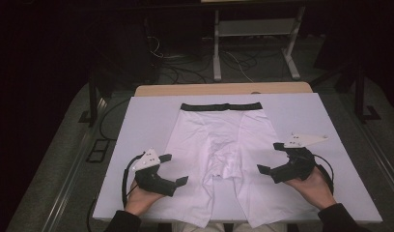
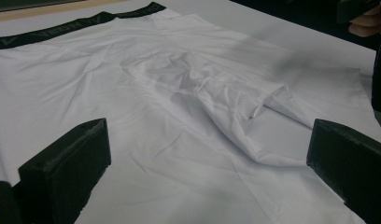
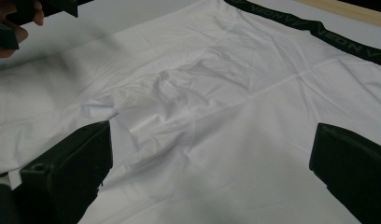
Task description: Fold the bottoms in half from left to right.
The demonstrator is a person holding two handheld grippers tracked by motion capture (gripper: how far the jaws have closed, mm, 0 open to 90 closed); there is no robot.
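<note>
A pair of white shorts point(image 1: 219, 145) with a black waistband point(image 1: 220, 106) lies flat on the white table top point(image 1: 147, 121), waistband at the far side, legs toward the person. The crotch area is wrinkled point(image 2: 226, 93) point(image 3: 151, 102). My left gripper point(image 1: 174, 169) hovers at the left leg's outer edge, jaws wide apart, nothing between them. My right gripper point(image 1: 271, 157) stands at the right leg's outer edge, also open and empty. Each gripper view looks across the shorts point(image 2: 156, 140) point(image 3: 235, 130) between its own black jaws.
The table's wooden far edge point(image 1: 224, 89) shows beyond the white top. Behind it on the dark floor stand a grey metal frame point(image 1: 255, 29) and loose cables point(image 1: 185, 67). The leg hems hang near the front edge point(image 1: 262, 222).
</note>
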